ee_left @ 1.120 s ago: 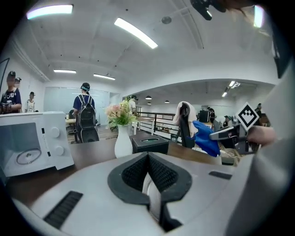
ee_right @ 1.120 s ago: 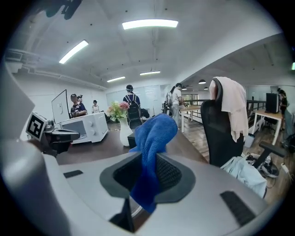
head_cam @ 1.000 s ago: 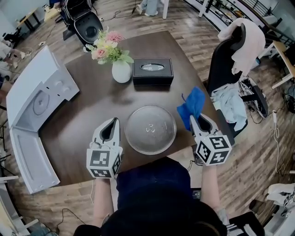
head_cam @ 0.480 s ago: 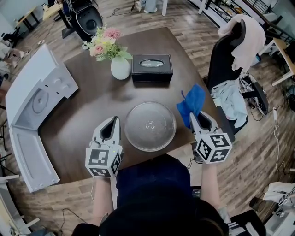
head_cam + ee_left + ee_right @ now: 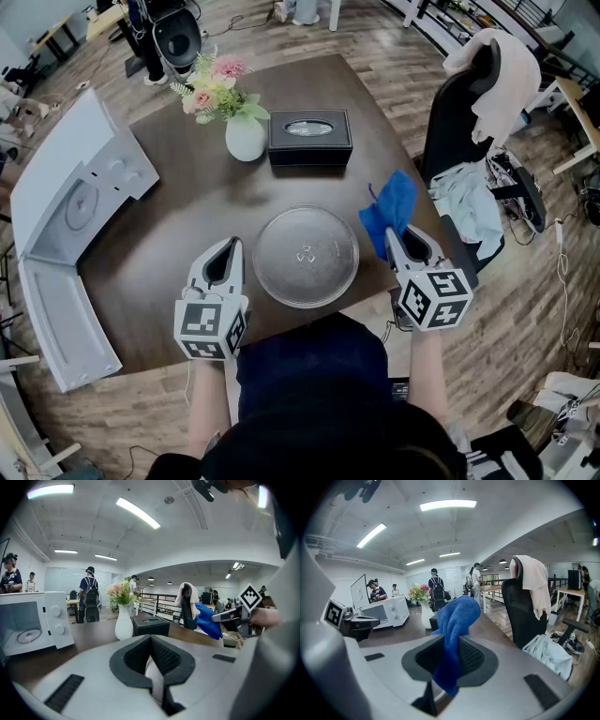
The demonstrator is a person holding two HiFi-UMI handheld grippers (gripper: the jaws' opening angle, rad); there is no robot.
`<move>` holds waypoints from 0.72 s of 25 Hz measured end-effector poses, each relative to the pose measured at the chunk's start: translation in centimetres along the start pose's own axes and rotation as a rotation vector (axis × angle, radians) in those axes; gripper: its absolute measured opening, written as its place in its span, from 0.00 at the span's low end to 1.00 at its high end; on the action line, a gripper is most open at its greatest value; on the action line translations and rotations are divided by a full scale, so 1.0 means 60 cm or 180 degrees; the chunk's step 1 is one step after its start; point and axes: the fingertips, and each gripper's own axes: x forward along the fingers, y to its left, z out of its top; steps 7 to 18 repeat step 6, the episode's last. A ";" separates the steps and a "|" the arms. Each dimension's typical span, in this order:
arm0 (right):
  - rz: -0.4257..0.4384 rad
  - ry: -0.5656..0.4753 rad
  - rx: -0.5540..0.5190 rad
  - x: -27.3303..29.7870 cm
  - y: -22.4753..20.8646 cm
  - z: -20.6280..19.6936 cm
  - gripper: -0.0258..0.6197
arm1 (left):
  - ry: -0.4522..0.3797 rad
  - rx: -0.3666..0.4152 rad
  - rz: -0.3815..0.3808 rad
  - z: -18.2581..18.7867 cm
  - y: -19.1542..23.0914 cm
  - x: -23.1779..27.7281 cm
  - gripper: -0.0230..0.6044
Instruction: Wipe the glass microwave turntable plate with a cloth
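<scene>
Our right gripper (image 5: 394, 239) is clamped on the blue cloth (image 5: 390, 210), whose bunched bulk stands up and forward out of the jaws while a short tail hangs below them. Our left gripper (image 5: 228, 249) has its jaws together on nothing. Between the two, flat on the dark table (image 5: 187, 211), lies the glass turntable plate (image 5: 306, 258). It sits to the left of the cloth hand, its right rim just beside those jaws, and the cloth is apart from the glass, out beyond that rim. Being round, the plate has no long axis to line up with, so we judge the coming move to be a plain swing leftward and down onto the glass. The left gripper is just beside the opposite rim, placed to steady it. Nothing lies on the plate. Farther back a white vase (image 5: 246, 142) holds flowers (image 5: 217, 92), a black tissue box (image 5: 310, 142) stands just beside it, and the white microwave (image 5: 84, 178) stands at the table's left edge, well apart from the plate.
</scene>
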 end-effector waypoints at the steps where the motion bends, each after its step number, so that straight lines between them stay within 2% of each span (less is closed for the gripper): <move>1: -0.0001 0.0006 0.0004 0.000 0.001 -0.001 0.15 | 0.0002 -0.0003 -0.0001 -0.001 0.001 0.000 0.04; 18: 0.0014 0.0020 0.0070 0.003 0.002 -0.005 0.15 | 0.0013 -0.0001 0.0003 -0.003 0.002 0.002 0.04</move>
